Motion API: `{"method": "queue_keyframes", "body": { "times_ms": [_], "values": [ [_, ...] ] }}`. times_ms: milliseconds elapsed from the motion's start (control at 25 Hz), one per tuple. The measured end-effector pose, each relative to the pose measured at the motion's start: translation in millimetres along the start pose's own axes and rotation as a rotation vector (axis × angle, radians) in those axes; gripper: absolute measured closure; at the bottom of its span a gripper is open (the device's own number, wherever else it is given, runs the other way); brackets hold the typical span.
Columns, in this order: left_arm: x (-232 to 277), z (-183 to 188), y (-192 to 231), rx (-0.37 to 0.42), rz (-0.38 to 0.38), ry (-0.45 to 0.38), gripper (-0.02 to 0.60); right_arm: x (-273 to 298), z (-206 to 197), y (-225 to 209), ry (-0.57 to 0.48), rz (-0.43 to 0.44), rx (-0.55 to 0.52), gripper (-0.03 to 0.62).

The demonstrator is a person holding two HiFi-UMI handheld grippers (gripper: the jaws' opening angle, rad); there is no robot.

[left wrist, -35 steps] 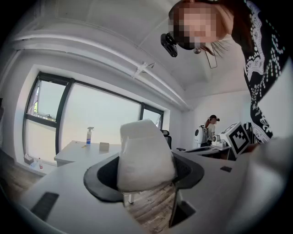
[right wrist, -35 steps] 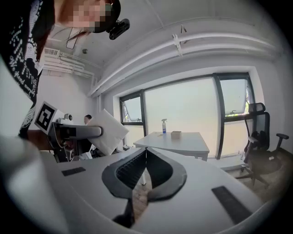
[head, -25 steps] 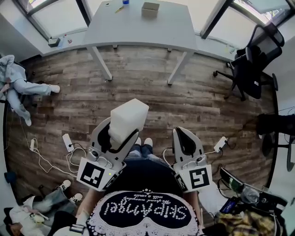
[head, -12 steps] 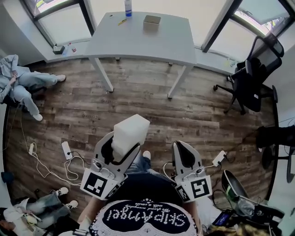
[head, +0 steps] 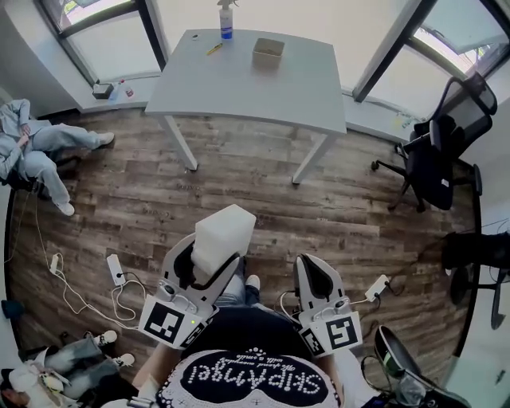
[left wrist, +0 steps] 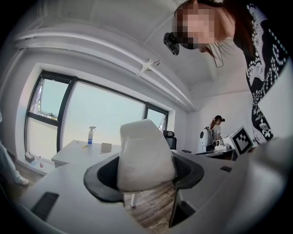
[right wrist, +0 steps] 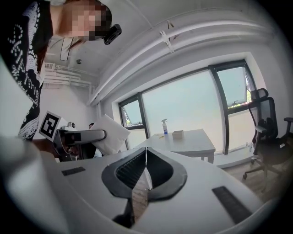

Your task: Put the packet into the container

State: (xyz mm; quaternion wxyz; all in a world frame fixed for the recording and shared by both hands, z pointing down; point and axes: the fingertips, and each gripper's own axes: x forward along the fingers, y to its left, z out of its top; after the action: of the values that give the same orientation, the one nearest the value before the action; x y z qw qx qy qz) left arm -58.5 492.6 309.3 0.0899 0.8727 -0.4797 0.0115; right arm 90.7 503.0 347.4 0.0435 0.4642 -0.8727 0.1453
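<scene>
A plump white packet (head: 222,237) is clamped between the jaws of my left gripper (head: 209,256), held over the wooden floor close to the body. In the left gripper view the packet (left wrist: 145,156) stands upright and fills the gap at the left gripper (left wrist: 144,176). My right gripper (head: 313,275) is beside it, shut with nothing in it; its jaws meet tip to tip in the right gripper view (right wrist: 146,171). A small tan open container (head: 268,52) sits on the grey table (head: 239,84) far ahead. The packet (right wrist: 109,133) also shows in the right gripper view.
A spray bottle (head: 226,19) and a yellow pen (head: 214,49) lie on the table near the container. A black office chair (head: 438,155) stands at the right. A seated person's legs (head: 48,147) are at the left. Cables and a power strip (head: 117,269) lie on the floor.
The view has advanced toward the table, which now shows the spray bottle and sits lower in frame. Both grippers keep their hold and pose.
</scene>
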Motion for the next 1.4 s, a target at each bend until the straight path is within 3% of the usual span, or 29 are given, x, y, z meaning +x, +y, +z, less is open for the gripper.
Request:
{"method": "queue_keyframes", "body": {
  "times_ms": [560, 1120, 1400],
  "values": [
    [76, 30, 75, 0.003, -0.048, -0.033, 0.298, 100, 31, -31, -0.01, -0.048, -0.003, 0.579],
    [87, 34, 119, -0.006, -0.064, -0.043, 0.298, 136, 39, -26, -0.017, -0.084, -0.009, 0.579],
    [90, 31, 120, -0.029, -0.065, -0.037, 0.298, 134, 35, -31, -0.001, -0.099, -0.006, 0.579]
  ]
}}
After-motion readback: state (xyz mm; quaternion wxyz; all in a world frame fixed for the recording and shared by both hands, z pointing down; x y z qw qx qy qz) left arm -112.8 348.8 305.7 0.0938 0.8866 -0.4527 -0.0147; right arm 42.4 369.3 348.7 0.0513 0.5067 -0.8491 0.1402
